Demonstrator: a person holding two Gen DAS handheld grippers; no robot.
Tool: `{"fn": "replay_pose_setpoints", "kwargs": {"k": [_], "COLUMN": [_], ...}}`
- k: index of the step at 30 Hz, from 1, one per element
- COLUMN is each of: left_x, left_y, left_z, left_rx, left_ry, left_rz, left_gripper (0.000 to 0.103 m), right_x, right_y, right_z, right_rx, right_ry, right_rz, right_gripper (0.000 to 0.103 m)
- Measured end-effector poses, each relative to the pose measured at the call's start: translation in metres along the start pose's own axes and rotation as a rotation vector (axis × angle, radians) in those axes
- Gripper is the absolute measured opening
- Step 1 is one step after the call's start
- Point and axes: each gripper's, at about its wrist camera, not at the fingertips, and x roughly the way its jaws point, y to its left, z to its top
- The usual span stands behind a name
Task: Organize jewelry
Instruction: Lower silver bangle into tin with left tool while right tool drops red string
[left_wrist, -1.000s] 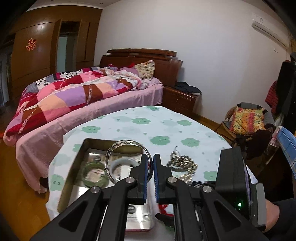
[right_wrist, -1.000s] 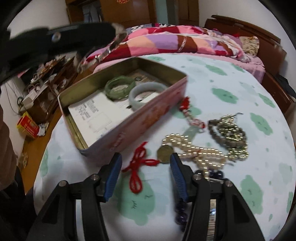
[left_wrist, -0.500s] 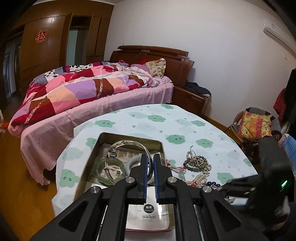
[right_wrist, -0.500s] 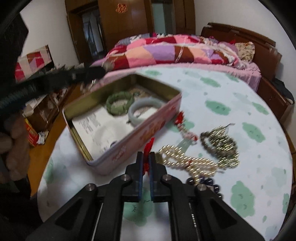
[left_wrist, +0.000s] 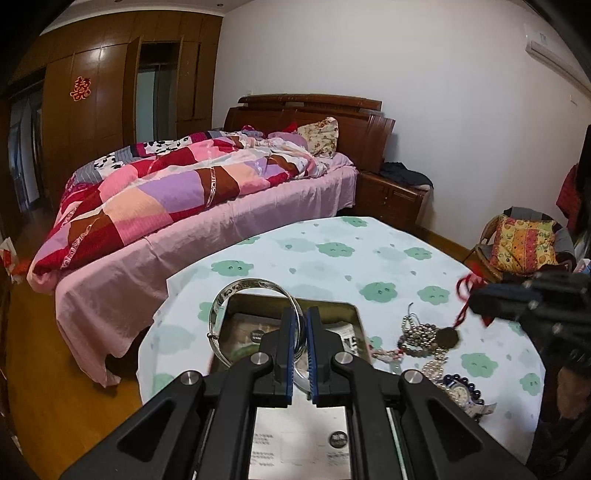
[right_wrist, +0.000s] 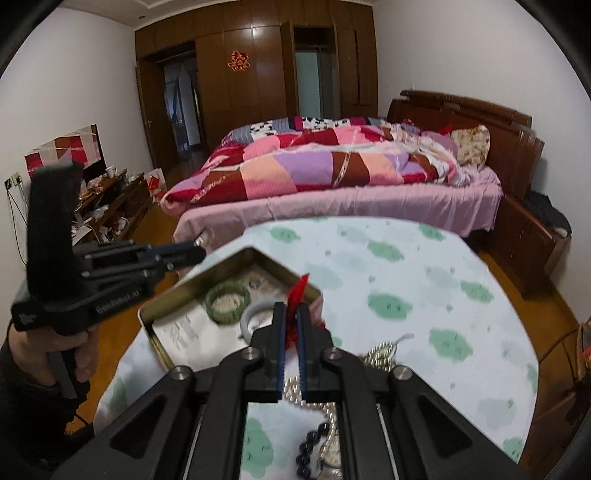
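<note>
My left gripper (left_wrist: 300, 320) is shut on a silver bangle (left_wrist: 236, 291) and holds it upright above the open metal tin (left_wrist: 351, 310). My right gripper (right_wrist: 291, 314) is shut on a red cord (right_wrist: 298, 288); in the left wrist view the cord (left_wrist: 466, 291) hangs from it with a round pendant (left_wrist: 447, 336) at its end, lifted above the table. The tin (right_wrist: 159, 306) holds a green bangle (right_wrist: 227, 300), a pale bangle (right_wrist: 255, 314) and a paper. A grey bead bracelet (left_wrist: 421, 332), pearls (right_wrist: 295, 387), dark beads (right_wrist: 310, 443) and a watch (left_wrist: 460, 392) lie on the cloth.
The round table has a white cloth with green clouds (left_wrist: 376, 291). A bed with a patchwork quilt (left_wrist: 184, 192) stands behind it, a chair with a cushion (left_wrist: 524, 243) to the right, and a cluttered low cabinet (right_wrist: 110, 199) to the left.
My right gripper closed on the red cord and lifted it with its pendant off the table. My left gripper kept hold of the silver bangle and rose a little over the tin.
</note>
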Motion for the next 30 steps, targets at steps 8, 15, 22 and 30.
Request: {"fn": "replay_pose_setpoints", "kwargs": {"k": [8, 15, 22, 30], "left_x": [0.008, 0.005, 0.013, 0.015], "left_y": [0.011, 0.018, 0.015, 0.013], "left_z": [-0.007, -0.019, -0.029, -0.035], "left_rx": [-0.014, -0.045, -0.038, -0.032], "left_ry": [0.057, 0.087, 0.117, 0.131], "left_rz": [0.008, 0.017, 0.036, 0.033], "left_gripper": [0.005, 0.005, 0.005, 0.005], "right_x": [0.024, 0.051, 0.064, 0.075], "right_y": [0.014, 0.026, 0.036, 0.042], "right_z": [0.018, 0.008, -0.006, -0.02], "right_rx": [-0.024, -0.022, -0.027, -0.031], "right_ry": [-0.003, 0.058, 0.107, 0.153], "right_rz": [0.037, 0.082, 0.102, 0.111], "right_gripper": [0.007, 0.007, 0.007, 0.007]}}
